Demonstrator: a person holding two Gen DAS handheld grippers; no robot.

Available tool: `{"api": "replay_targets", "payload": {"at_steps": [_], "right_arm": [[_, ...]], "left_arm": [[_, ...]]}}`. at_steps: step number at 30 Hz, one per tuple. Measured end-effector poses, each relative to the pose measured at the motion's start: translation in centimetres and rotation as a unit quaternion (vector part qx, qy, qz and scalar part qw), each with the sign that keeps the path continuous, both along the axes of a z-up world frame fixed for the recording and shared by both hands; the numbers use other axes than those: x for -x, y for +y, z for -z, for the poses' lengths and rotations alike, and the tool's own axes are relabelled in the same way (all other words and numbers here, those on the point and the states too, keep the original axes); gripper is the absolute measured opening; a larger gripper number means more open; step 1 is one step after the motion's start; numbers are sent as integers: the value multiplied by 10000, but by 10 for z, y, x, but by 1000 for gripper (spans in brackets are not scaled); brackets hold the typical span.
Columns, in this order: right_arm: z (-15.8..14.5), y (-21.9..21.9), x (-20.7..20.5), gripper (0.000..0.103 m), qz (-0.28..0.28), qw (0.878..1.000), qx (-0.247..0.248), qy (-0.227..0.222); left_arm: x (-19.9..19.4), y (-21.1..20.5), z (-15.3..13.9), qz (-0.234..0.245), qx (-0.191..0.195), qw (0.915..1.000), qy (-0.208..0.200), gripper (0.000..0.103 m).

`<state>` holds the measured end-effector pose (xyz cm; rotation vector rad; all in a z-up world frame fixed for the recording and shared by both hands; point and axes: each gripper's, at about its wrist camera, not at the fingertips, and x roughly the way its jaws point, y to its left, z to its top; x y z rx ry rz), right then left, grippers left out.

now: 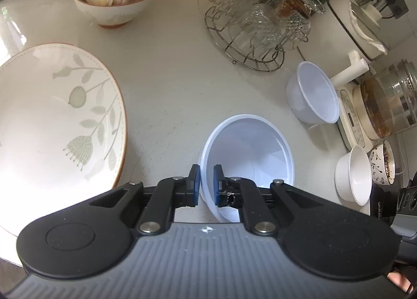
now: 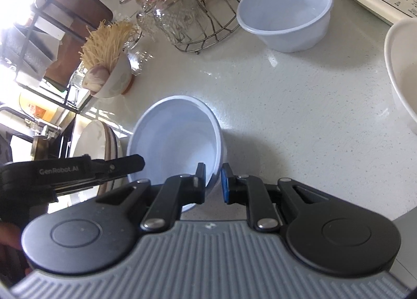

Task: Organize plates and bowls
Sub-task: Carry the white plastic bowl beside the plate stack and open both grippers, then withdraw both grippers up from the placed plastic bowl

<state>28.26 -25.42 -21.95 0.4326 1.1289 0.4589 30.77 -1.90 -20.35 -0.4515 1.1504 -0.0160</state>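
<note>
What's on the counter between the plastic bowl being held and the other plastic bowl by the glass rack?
Nothing. In the right wrist view, only bare speckled countertop lies between the held bowl and the second plastic bowl.

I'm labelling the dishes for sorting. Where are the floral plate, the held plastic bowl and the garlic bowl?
floral plate [image 1: 52, 116]: left wrist view, inner face.
held plastic bowl [image 1: 250, 148]: left wrist view, inside wall.
garlic bowl [image 1: 114, 13]: left wrist view, outer wall.

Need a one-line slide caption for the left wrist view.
Left gripper shut on white plastic bowl rim, leaf-patterned plate alongside.
</note>
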Motion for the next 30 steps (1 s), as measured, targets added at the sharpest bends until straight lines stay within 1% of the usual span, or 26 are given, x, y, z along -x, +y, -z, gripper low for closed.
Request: {"api": "replay_targets", "payload": {"at_steps": [6,7,10,11,12,13,14,18,21,24,27,30], "right_arm": [[-5,0,3,17,23,9999,-19,-106],[-7,0,5,17,24,9999,6,-144],[-11,0,7,18,51,9996,138,-227],[-13,0,7,25,70,9995,162,-244],[-14,0,8,30,95,9995,160,-272],[-15,-1,9,42,125,9993,147,-311],[-17,-1,10,47,144,9992,147,-356],[-25,-3,13,47,211,9981,281,-504],[-39,-7,19,47,383,9960,403,-702],[-62,-11,28,47,477,9927,400,-1033],[-84,-15,39,47,581,9880,487,-1345],[-108,-14,54,48,687,9790,619,-1818]], "left_arm": [[4,4,-2,12,-48,10000,23,11],[6,4,-4,55,-96,9999,-9,13],[8,4,-8,120,-234,9996,-59,24],[9,4,-10,124,-264,9995,-80,27],[11,5,-12,127,-292,9994,-111,28],[13,5,-15,124,-323,9993,-134,30],[14,5,-17,112,-348,9992,-153,33],[20,6,-30,95,-446,9985,-310,36],[25,6,-46,80,-490,9977,-456,36],[31,5,-70,178,-622,9954,-708,36],[38,4,-94,323,-615,9928,-976,36],[47,1,-116,550,-728,9877,-1272,36]]}}
